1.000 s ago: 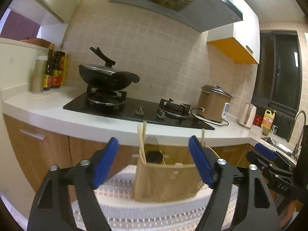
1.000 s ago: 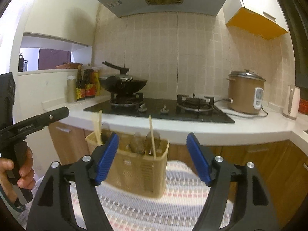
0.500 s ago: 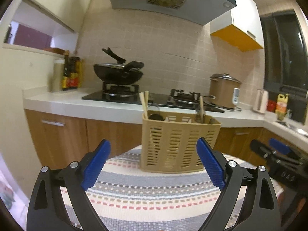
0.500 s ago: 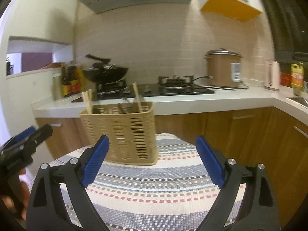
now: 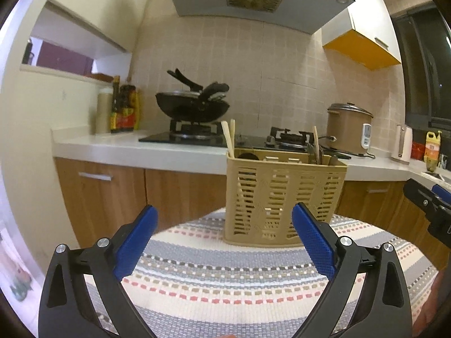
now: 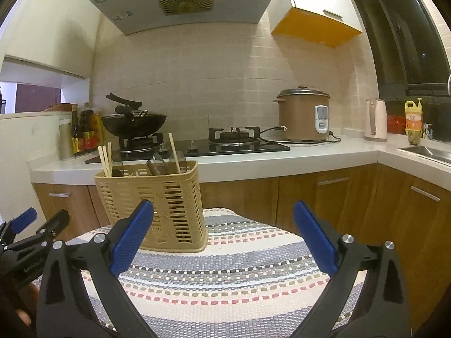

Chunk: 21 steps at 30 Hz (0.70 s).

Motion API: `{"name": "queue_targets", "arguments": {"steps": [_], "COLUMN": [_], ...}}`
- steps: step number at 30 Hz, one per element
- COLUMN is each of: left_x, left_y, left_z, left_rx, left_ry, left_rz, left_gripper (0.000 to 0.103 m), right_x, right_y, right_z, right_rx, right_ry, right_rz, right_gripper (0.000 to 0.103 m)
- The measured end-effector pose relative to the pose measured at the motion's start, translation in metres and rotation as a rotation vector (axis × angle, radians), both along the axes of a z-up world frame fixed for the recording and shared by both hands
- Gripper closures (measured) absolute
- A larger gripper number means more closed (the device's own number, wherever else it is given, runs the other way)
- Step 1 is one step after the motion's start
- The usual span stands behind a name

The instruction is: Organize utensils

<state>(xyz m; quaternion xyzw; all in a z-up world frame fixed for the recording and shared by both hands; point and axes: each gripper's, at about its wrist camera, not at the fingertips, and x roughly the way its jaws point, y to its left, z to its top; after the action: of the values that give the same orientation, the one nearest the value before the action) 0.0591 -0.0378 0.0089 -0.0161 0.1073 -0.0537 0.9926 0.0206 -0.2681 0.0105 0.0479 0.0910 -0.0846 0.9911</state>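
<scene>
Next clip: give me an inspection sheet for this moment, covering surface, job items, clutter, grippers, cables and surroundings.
Surface: striped woven cloth covers the table; bare apart from the basket.
Job's things: tan slotted utensil basket stands upright at the cloth's far edge; chopsticks at its left end, one chopstick and spoons toward its right end.
Clutter: nothing seen on the cloth.
Grippers: left gripper and right gripper both open, jaws have just been opening, nothing between them.
Cables: rice cooker cord lies on the counter, far from the work.
Surroundings: wok on the stove, sauce bottles, kettle, range hood.
</scene>
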Motion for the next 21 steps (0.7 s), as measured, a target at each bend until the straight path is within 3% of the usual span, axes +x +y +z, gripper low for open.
{"name": "queue_targets", "arguments": {"steps": [8,21], "left_x": [-0.008,-0.005], "left_y": [-0.009,-0.002], "left_z": [0.002,0.002], "left_rx": [0.066,0.054], "left_ry": [-0.033,-0.005], "left_rz": [0.001,0.014], "left_gripper": [0.008,0.008], "right_x": [0.000,0.000], "right_y": [0.011,0.020], "right_z": [-0.001,-0.004], "right_rx": [-0.042,-0.094], "right_ry": [0.009,0.029], "right_rz": [0.032,0.022], "right_gripper": [0.008,0.008]}}
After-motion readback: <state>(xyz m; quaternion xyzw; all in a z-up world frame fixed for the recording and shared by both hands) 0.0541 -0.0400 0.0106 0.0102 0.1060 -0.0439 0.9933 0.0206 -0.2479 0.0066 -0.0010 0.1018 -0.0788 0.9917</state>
